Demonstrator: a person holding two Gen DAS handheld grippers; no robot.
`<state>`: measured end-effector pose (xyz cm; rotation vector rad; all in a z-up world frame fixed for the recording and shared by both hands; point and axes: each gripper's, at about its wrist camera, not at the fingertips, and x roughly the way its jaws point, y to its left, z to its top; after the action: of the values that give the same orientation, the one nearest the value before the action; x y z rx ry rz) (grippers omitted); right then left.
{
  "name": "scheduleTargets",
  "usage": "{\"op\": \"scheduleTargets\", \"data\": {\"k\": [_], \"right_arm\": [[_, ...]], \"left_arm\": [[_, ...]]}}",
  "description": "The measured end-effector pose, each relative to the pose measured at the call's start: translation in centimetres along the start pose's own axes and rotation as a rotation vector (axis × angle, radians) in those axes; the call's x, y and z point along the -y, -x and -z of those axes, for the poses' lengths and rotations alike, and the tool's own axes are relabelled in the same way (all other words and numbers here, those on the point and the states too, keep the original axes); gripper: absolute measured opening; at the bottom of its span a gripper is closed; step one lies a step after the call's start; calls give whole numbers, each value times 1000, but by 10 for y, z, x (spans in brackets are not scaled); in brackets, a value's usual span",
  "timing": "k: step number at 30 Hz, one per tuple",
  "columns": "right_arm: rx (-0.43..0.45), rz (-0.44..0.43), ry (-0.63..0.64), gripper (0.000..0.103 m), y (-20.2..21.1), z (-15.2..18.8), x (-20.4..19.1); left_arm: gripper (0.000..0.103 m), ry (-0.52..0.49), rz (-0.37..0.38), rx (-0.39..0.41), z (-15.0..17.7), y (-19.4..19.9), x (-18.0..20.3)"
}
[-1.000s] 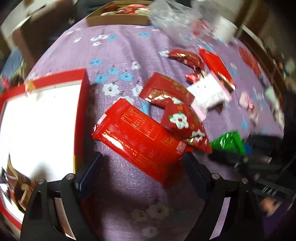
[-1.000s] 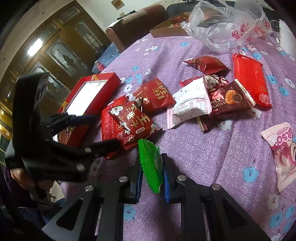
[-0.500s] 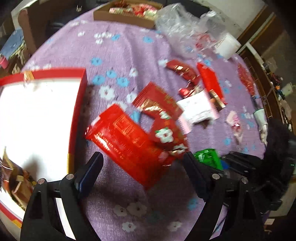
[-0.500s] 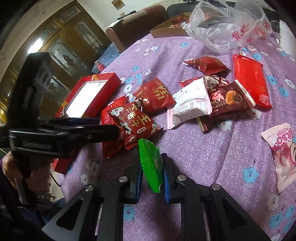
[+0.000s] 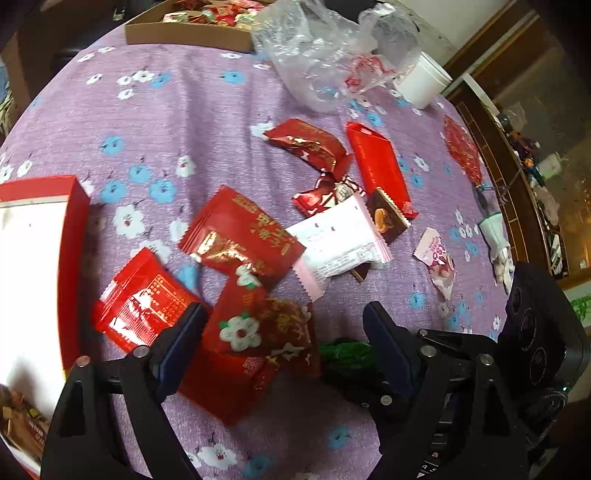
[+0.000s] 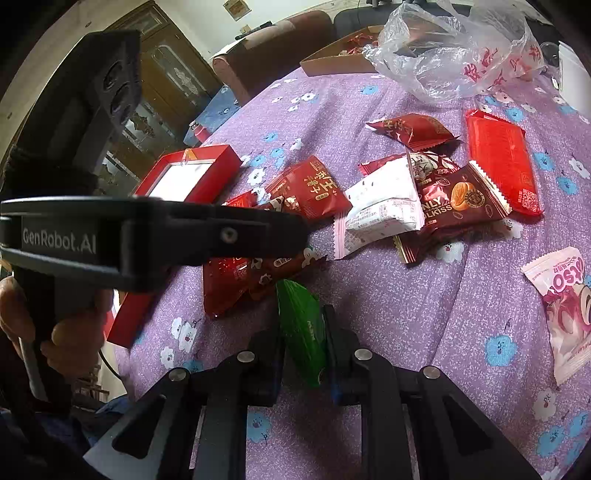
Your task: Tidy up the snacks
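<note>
Snack packets lie scattered on a purple flowered tablecloth (image 5: 177, 122). My left gripper (image 5: 282, 321) hangs over a dark red packet with a white flower (image 5: 258, 328), which lies on a flat red packet (image 5: 144, 299). Its jaws are closing, the flower packet lies between them, and the pads do not press on it. From the right wrist view the left gripper (image 6: 295, 232) shows side-on above the same pile. My right gripper (image 6: 303, 328) is shut on a green packet (image 6: 301, 325), held edge-up just above the cloth. An open red box (image 5: 74, 258) stands at the left.
More packets lie beyond: a red one (image 5: 240, 232), a white one (image 5: 340, 240), a long red one (image 5: 376, 166) and a pink one (image 5: 437, 258). At the far edge are a cardboard tray of sweets (image 5: 184, 33), a crumpled plastic bag (image 5: 314, 55) and a white cup (image 5: 421, 85).
My left gripper has swung right, away from the red box, and now straddles the flower packet with its jaws narrower. The right gripper and its green packet have stayed still.
</note>
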<state>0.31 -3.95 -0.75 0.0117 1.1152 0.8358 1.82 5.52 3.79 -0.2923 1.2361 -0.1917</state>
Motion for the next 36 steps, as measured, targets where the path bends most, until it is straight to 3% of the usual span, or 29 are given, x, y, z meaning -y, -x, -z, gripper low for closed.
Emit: {"op": "scheduleTargets", "data": {"k": [1, 3, 4, 9, 16, 27, 32, 36], "right_arm": [[0, 0, 0, 19, 0, 0, 0], [1, 1, 1, 19, 0, 0, 0], [1, 1, 1, 19, 0, 0, 0], [2, -7, -3, 19, 0, 0, 2], [9, -26, -21, 18, 2, 0, 7], [53, 7, -20, 18, 8, 3, 5], [97, 4, -46, 18, 16, 1, 3], [96, -31, -76, 17, 12, -5, -14]], "left_arm": [[73, -6, 3, 4, 0, 0, 0], [47, -13, 25, 0, 0, -1, 0], [41, -16, 30, -4, 0, -3, 0], [29, -61, 38, 17, 7, -3, 3], [20, -86, 50, 92, 11, 11, 4], [19, -91, 73, 165, 21, 33, -9], [19, -101, 88, 248, 38, 74, -20], [19, -89, 53, 350, 59, 119, -46]]}}
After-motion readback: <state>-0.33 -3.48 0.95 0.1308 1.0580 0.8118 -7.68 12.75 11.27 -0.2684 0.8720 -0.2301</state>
